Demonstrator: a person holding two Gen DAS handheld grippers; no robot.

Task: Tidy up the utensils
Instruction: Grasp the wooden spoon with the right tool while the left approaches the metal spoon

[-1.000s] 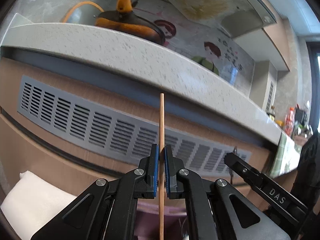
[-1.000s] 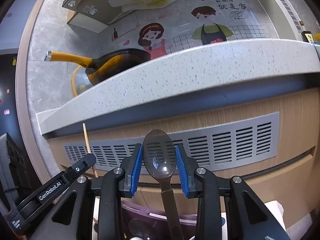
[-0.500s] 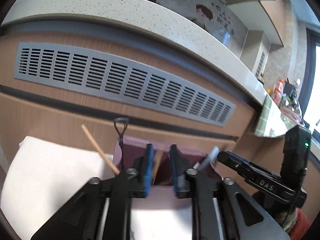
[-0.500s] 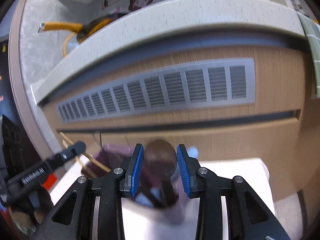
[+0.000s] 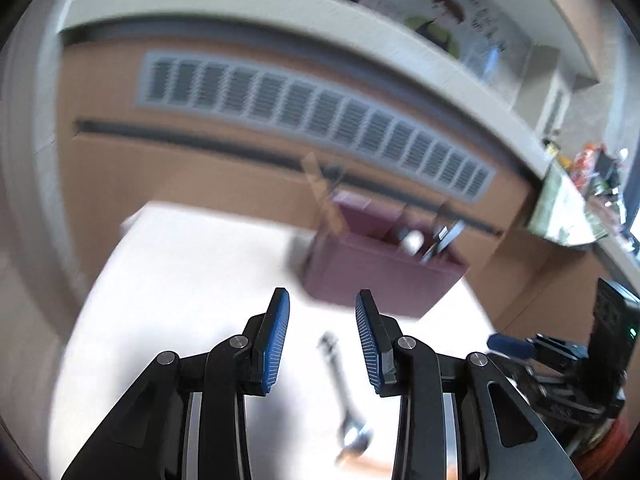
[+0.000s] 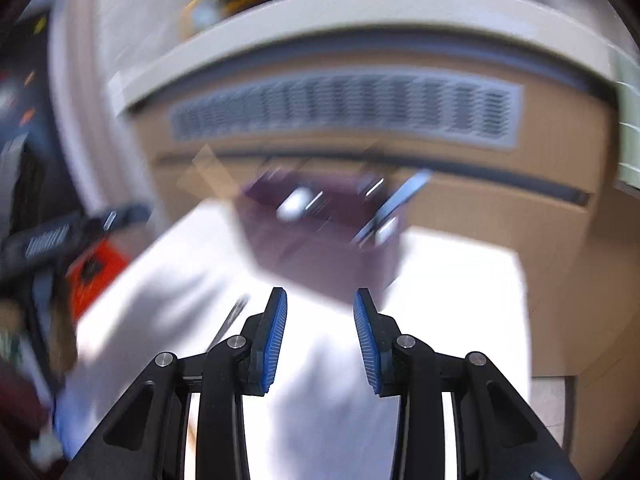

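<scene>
A purple utensil holder (image 5: 380, 276) stands on the white table (image 5: 180, 272), with a chopstick (image 5: 320, 196) and several utensil handles sticking out of it. It also shows, blurred, in the right wrist view (image 6: 320, 252). My left gripper (image 5: 322, 338) is open and empty, above a metal spoon (image 5: 346, 400) that lies on the table. My right gripper (image 6: 320, 336) is open and empty, short of the holder. A dark utensil (image 6: 230, 320) lies on the table left of it.
A wooden cabinet front with a grey vent grille (image 5: 320, 116) stands behind the table under a pale countertop (image 5: 280, 12). A red object (image 6: 96, 272) sits at the table's left edge. The other gripper shows at the right (image 5: 560, 356).
Both grippers have let go: the chopstick and the spoon now stand in the purple holder. Both grippers have opened and pulled back and down over the white table.
</scene>
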